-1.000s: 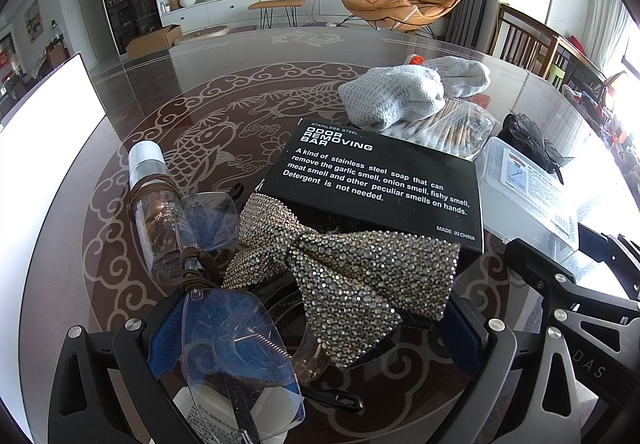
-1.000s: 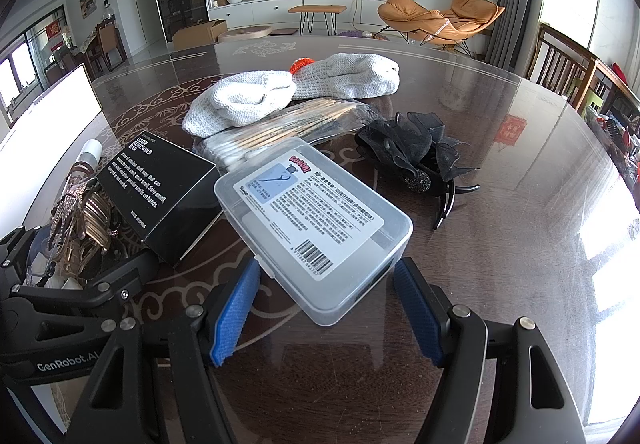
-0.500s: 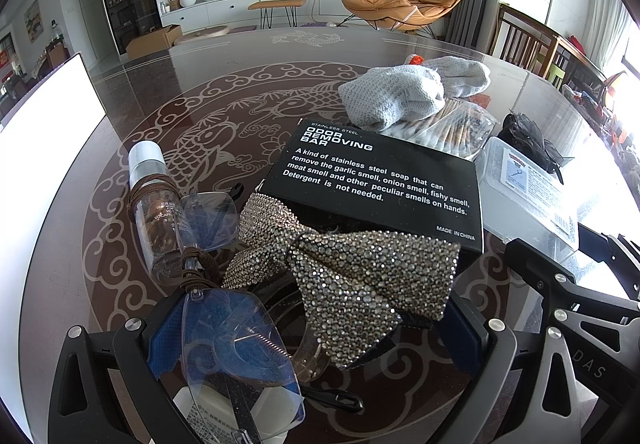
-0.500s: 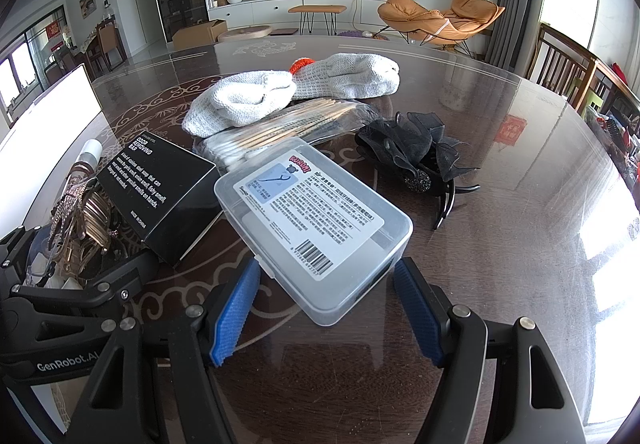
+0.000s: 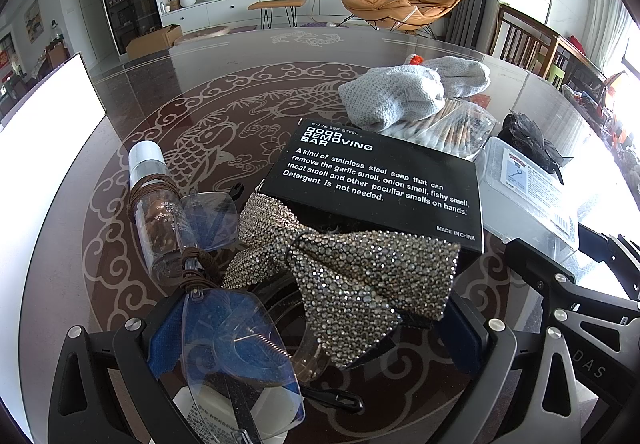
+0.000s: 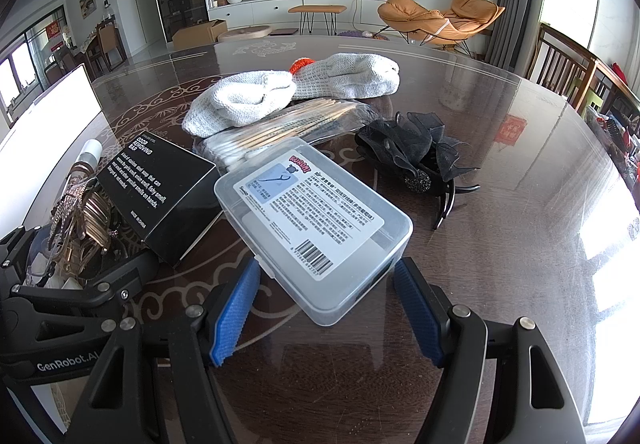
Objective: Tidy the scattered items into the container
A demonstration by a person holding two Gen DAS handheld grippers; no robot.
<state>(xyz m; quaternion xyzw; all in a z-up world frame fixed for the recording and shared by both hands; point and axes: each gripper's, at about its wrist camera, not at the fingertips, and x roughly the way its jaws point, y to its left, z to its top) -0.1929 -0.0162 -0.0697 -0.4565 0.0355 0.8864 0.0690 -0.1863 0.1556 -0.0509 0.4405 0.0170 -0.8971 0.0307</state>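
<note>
The right gripper [image 6: 328, 308] is spread wide, its ribbed blue pads flanking a clear plastic box [image 6: 316, 228] on the glossy table [image 6: 500, 264]; the left gripper [image 5: 316, 340] gapes around a rhinestone bow [image 5: 360, 276] and glasses [image 5: 236, 356]. A matte black carton [image 5: 380, 184] lies behind the bow; knit socks [image 6: 288, 92], bagged swabs [image 6: 280, 132] and a gauzy black clip [image 6: 416, 156] lie beyond.

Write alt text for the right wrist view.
The open right gripper straddles a clear plastic box with a printed label on a dark glass table. Behind lie a black box, bagged cotton swabs, grey socks and a black hair clip.
</note>
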